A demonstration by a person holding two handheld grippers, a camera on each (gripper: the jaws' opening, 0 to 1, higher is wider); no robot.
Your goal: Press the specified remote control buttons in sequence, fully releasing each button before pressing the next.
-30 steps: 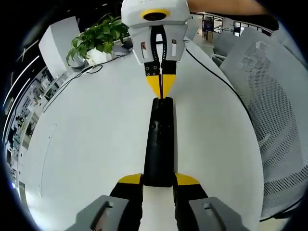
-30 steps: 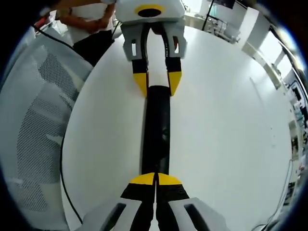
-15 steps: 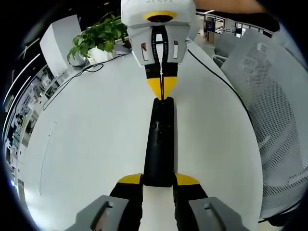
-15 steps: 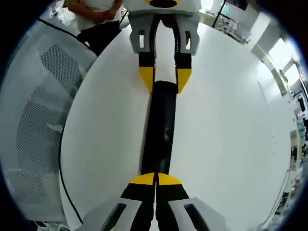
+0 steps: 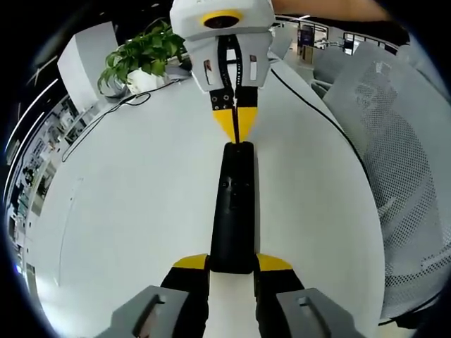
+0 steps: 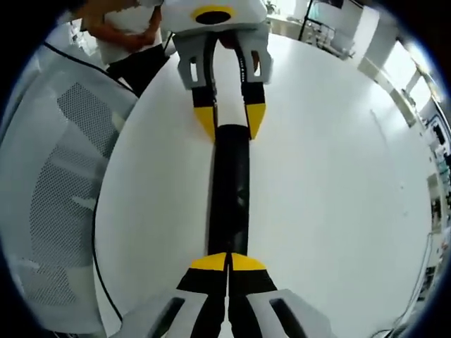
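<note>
Remote, a slim matte-black bar, sits pinched in my left gripper; my right gripper is pressed together at its far tip.

A: Lighting was bright and even in both views, mostly from overhead. The round white table was nearly blown out, with only soft, faint shadows.

B: Yeah, and the long black plastic remote control had a dull sheen along its top. Sharp in the middle, but the fisheye bent everything at the edges; the white mesh-backed chair looked stretched and a bit soft.
</note>
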